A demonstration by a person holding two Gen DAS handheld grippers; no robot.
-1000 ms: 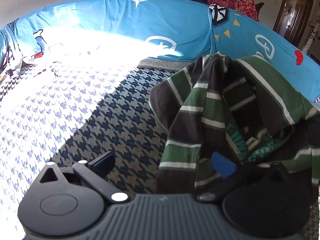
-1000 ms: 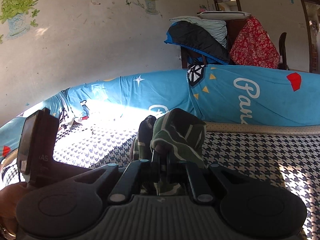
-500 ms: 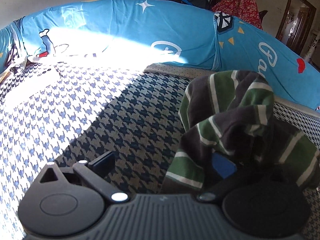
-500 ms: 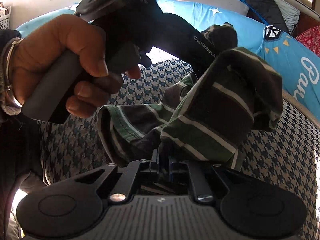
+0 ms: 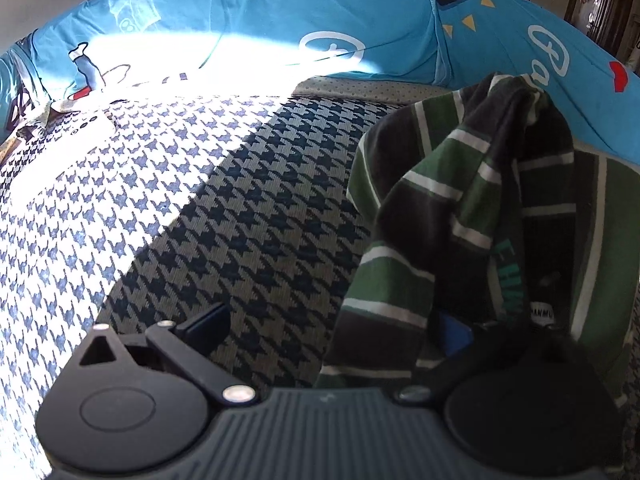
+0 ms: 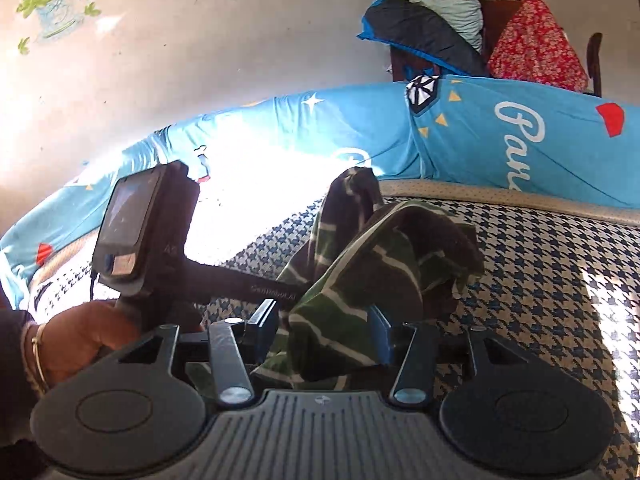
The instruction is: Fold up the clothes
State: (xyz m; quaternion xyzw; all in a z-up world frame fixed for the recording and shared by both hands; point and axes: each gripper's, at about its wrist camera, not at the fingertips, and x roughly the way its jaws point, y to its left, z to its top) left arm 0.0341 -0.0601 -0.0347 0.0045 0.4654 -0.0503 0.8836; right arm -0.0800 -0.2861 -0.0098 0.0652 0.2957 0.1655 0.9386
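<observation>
On a houndstooth bedcover [image 5: 240, 208], a bunched green striped shirt [image 5: 460, 216], draped over the wide-open left gripper [image 5: 332, 322], right gripper [image 6: 324, 326] parted, cloth between its fingers, blue sheet [image 6: 500, 140] behind.

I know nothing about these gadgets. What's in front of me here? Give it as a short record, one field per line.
Setting: a bed with a houndstooth cover, blue printed bedding along its far edge
Garment: one green and dark striped shirt, bunched, not yet folded
Left gripper: jaws wide apart, shirt draped over one finger
Right gripper: jaws apart, shirt cloth between them
Person: a hand holding the left tool's handle
Light: bright sun patch on the bed's far left side
</observation>
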